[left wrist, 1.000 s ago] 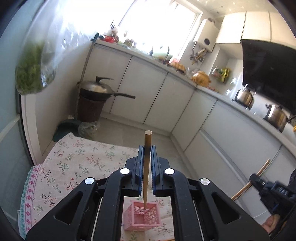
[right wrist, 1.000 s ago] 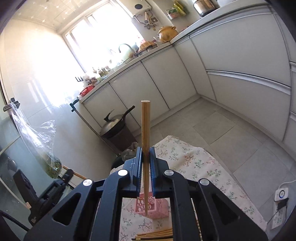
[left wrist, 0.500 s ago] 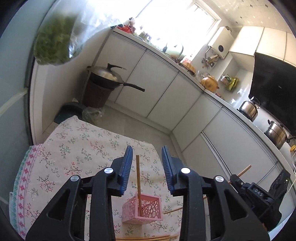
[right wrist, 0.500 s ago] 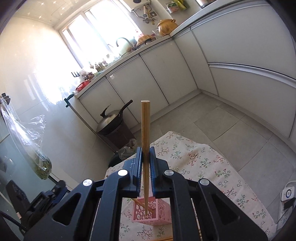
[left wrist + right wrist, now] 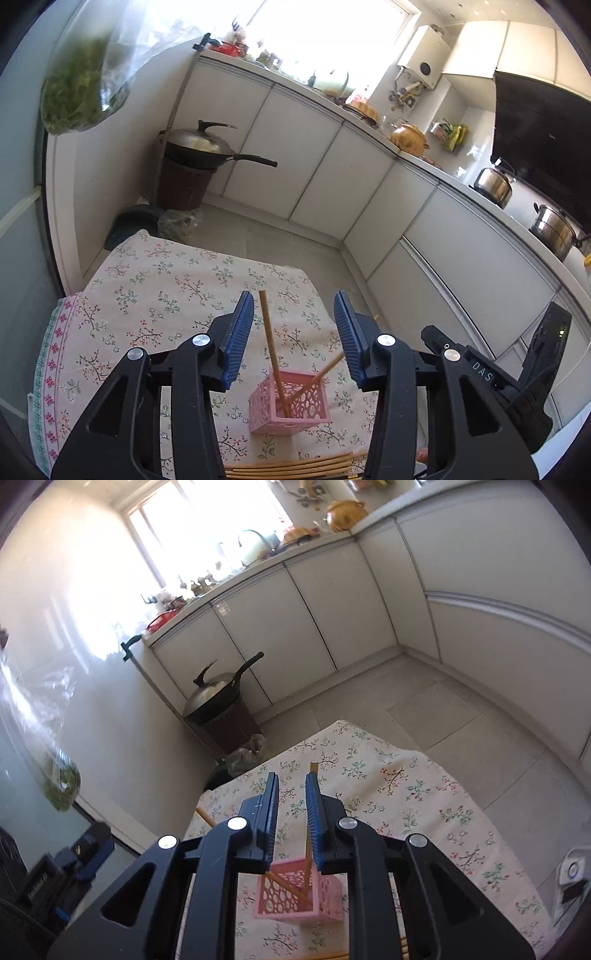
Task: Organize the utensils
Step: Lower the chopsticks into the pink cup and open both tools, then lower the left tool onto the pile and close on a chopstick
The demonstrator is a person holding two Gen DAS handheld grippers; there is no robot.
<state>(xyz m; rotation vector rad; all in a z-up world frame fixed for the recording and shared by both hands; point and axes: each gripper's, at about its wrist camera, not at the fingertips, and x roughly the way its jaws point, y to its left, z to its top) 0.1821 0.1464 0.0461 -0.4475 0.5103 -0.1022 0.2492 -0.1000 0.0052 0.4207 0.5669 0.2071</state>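
Observation:
A pink perforated basket (image 5: 289, 410) stands on the floral tablecloth (image 5: 147, 295); it also shows in the right wrist view (image 5: 295, 897). Two wooden chopsticks lean in it: one (image 5: 271, 350) tilts left, the other (image 5: 317, 376) tilts right. My left gripper (image 5: 293, 328) is open above the basket, fingers apart from both sticks. My right gripper (image 5: 291, 808) is open above the basket; a chopstick (image 5: 309, 812) stands loose next to its right finger. Several more chopsticks (image 5: 288, 467) lie on the cloth at the near edge.
White cabinets (image 5: 314, 147) run along the back and right. A lidded wok (image 5: 207, 146) sits on a dark stand at the back left. A bag of greens (image 5: 77, 96) hangs on the left. The table edge drops to the tiled floor (image 5: 424, 701).
Both grippers opened and let go of their chopsticks, first the left, then the right. Both sticks now lean in the pink basket. Both grippers tilted down toward the table.

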